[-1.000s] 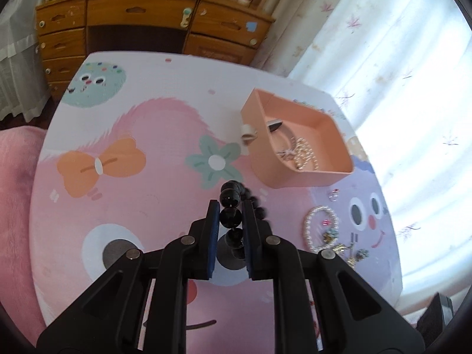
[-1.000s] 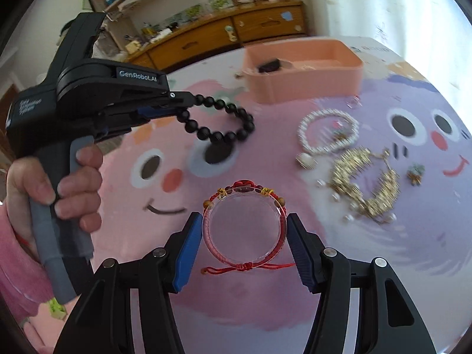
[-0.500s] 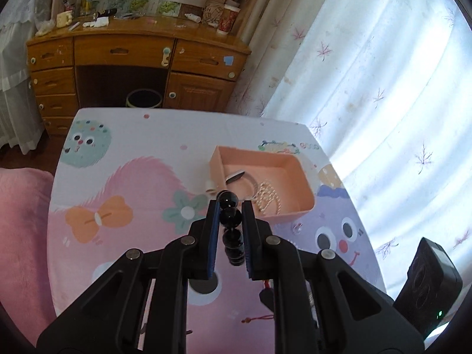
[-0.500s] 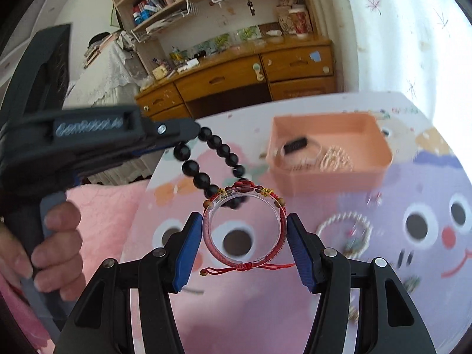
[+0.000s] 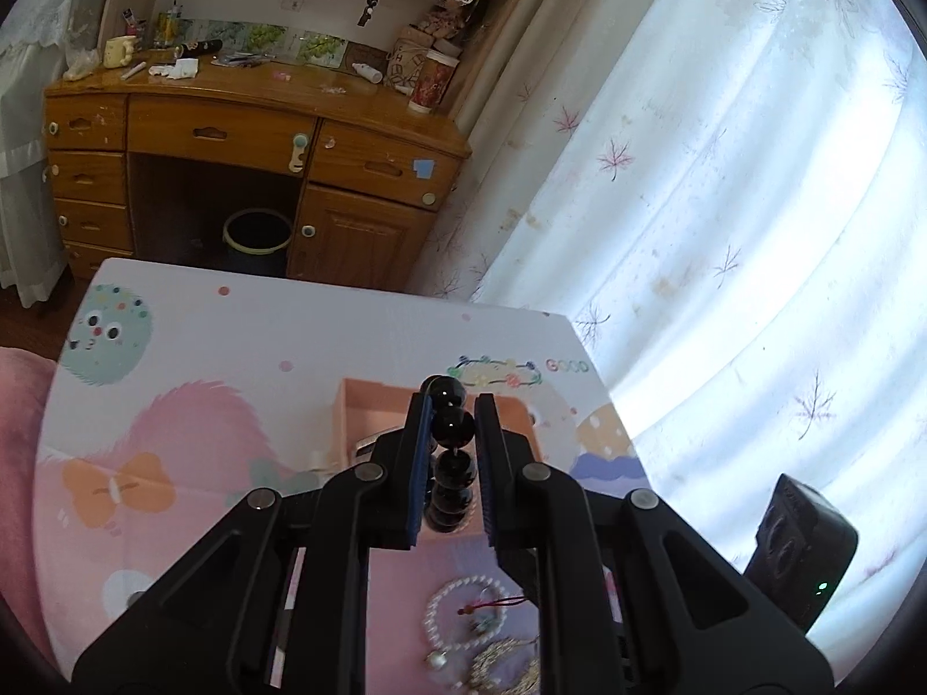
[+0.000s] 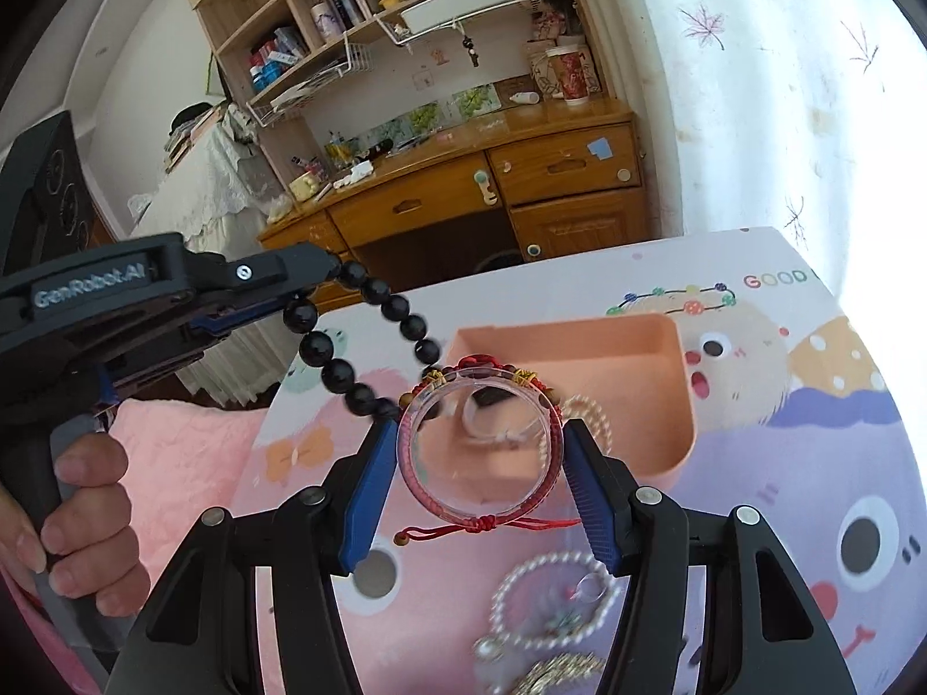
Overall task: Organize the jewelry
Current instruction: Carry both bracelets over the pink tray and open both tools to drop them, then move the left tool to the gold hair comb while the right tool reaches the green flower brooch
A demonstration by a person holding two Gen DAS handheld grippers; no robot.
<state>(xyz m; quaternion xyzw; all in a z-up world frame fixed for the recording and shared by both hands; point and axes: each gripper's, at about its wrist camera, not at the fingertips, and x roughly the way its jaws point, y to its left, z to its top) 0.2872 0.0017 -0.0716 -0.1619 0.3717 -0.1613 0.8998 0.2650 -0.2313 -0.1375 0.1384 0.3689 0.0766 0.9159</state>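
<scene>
Left gripper (image 5: 451,434) clamped on black bead bracelet (image 5: 451,457); beads stacked between the blue pads, the rest of the loop hidden in this view. The right wrist view shows that loop hanging free from the left gripper (image 6: 324,284) in the air above the table (image 6: 811,463), with a hand (image 6: 69,515) on the grip.

Right gripper (image 6: 481,457) clamped across a clear bangle (image 6: 481,452) wound with red cord, pads pressing both sides, held up over the pink tray (image 6: 637,359). The left view shows only the right unit's black body at lower right.

Tray (image 5: 371,405) mostly hidden behind the left fingers; its contents show only from the right wrist, blurred through the bangle.

Pearl bracelet (image 6: 550,596) and gold piece (image 6: 556,672) lie on the table in front of the tray, seen in both views.
</scene>
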